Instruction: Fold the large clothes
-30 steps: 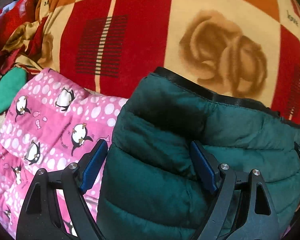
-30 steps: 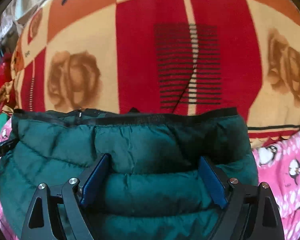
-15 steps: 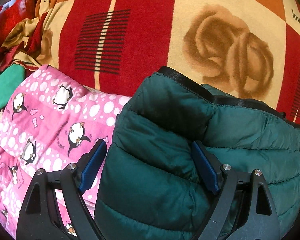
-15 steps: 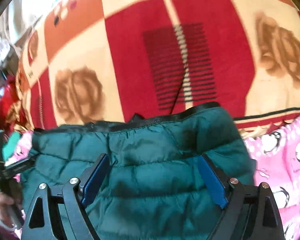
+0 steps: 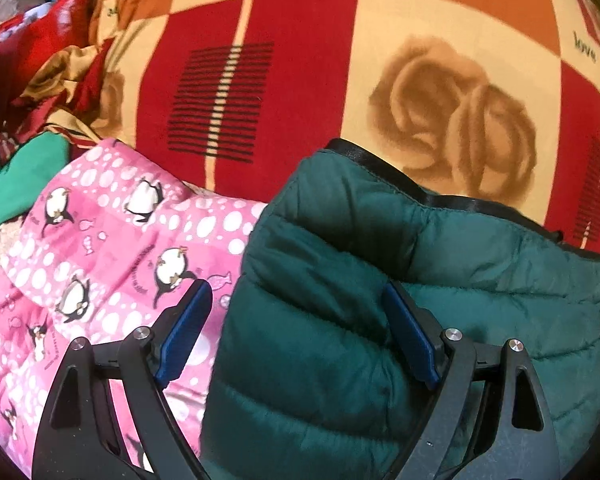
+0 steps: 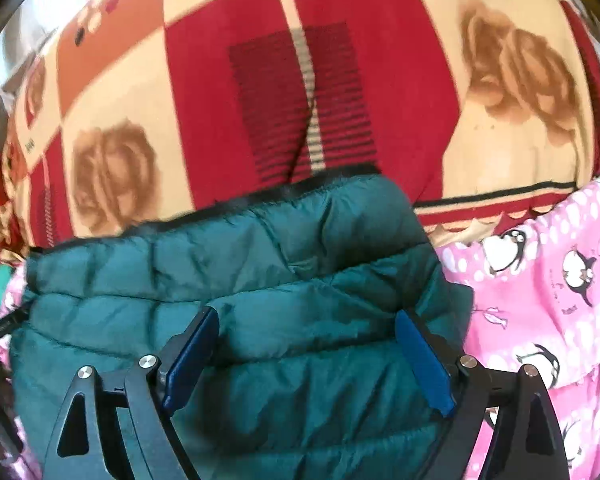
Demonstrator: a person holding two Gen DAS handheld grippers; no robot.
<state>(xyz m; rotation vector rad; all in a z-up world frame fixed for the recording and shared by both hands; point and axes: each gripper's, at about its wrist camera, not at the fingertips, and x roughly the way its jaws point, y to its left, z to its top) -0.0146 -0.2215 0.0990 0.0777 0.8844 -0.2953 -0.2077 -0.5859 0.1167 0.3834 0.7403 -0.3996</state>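
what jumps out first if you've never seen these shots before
The dark green puffer jacket fills the foreground of both wrist views, bunched up with its black-trimmed edge on top. It lies over a pink penguin-print quilt, and behind both spreads a loud red, orange and cream blanket with brown roses and the word "love". The left gripper and right gripper stand wide open over the jacket.

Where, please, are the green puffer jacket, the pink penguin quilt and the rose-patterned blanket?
green puffer jacket (image 5: pixel 340 280), left wrist view, quilted panel.
pink penguin quilt (image 6: pixel 540 300), right wrist view, dotted surface.
rose-patterned blanket (image 5: pixel 452 104), left wrist view, brown rose print.
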